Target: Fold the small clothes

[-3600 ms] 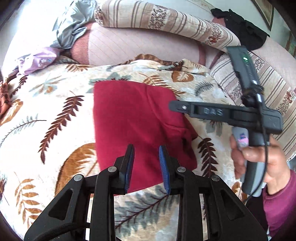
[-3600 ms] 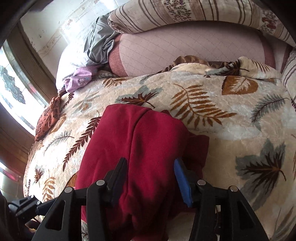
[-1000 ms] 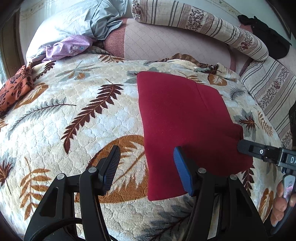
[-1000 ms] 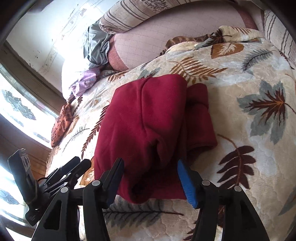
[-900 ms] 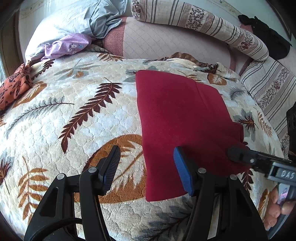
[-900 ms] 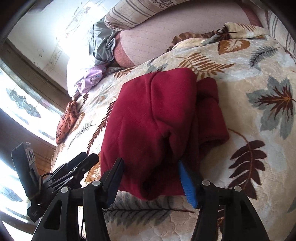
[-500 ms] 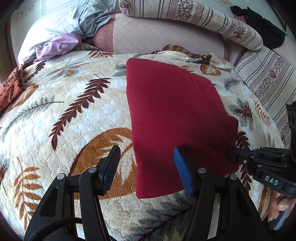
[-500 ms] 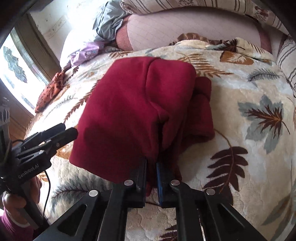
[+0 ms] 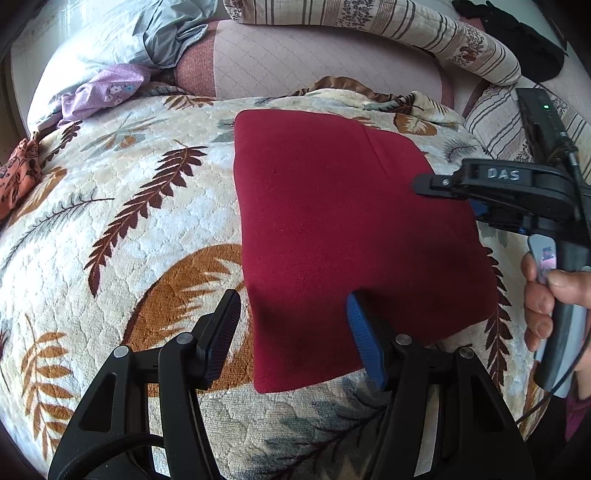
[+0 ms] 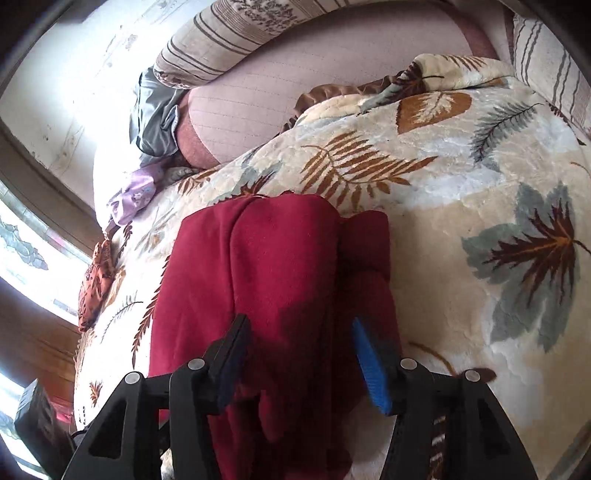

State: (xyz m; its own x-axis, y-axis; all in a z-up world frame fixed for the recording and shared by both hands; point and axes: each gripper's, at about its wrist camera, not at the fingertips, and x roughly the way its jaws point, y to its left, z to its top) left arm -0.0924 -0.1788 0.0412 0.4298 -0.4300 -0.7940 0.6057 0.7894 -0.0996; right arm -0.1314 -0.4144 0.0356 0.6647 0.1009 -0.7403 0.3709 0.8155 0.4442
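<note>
I see my left gripper gaping over the near edge of the folded dark-red fleece garment. My right gripper is opening, fabric between the jaws. Garment lies on the leaf-print quilted blanket.

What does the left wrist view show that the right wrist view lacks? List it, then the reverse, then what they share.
Left wrist only: the person's hand holding the right hand-held gripper, a black garment, and the red cloth lying flat.
Right wrist only: the window and the cloth's bunched side folds, between opening jaws.
Both: the leaf blanket, striped bolster, purple cloth, grey cloth.
</note>
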